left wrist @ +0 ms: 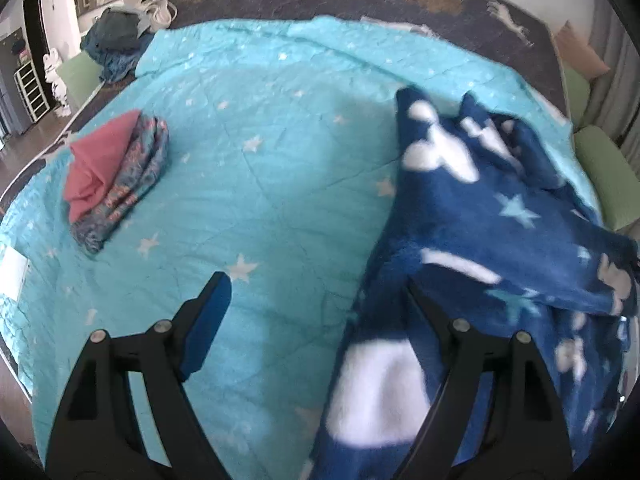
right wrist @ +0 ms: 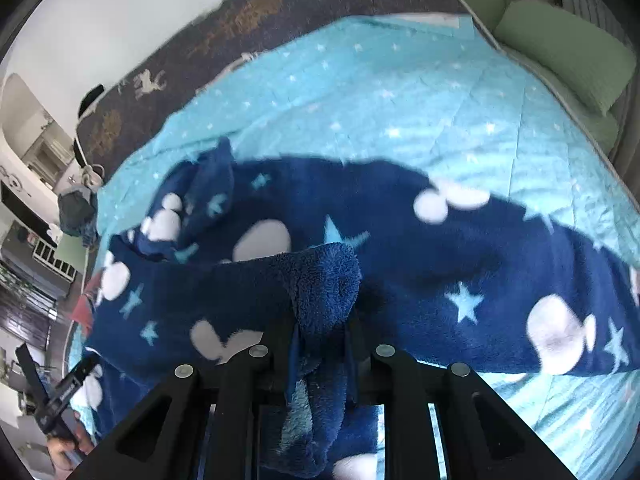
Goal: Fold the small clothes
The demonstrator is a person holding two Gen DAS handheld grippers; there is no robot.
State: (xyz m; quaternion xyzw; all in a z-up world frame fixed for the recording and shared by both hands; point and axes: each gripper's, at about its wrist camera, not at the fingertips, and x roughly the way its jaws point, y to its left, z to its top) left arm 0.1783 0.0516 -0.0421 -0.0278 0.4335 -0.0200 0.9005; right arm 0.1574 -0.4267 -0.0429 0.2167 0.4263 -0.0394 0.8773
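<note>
A dark blue fleece garment (left wrist: 480, 216) with white shapes and pale stars lies bunched on the right of the turquoise star quilt (left wrist: 260, 160). My left gripper (left wrist: 316, 284) is open; its left finger is over bare quilt and its right finger rests against the fleece edge. In the right wrist view the fleece (right wrist: 400, 248) spreads across the quilt (right wrist: 400, 92). My right gripper (right wrist: 322, 304) is shut on a fold of the fleece, which sticks up between the fingers.
A folded stack of clothes (left wrist: 116, 172), pink on patterned blue, sits at the quilt's left. A dark clothes heap (left wrist: 116, 40) lies at the far left corner. Green cushions (left wrist: 604, 176) border the right edge. The left gripper's handle (right wrist: 60, 396) shows at lower left.
</note>
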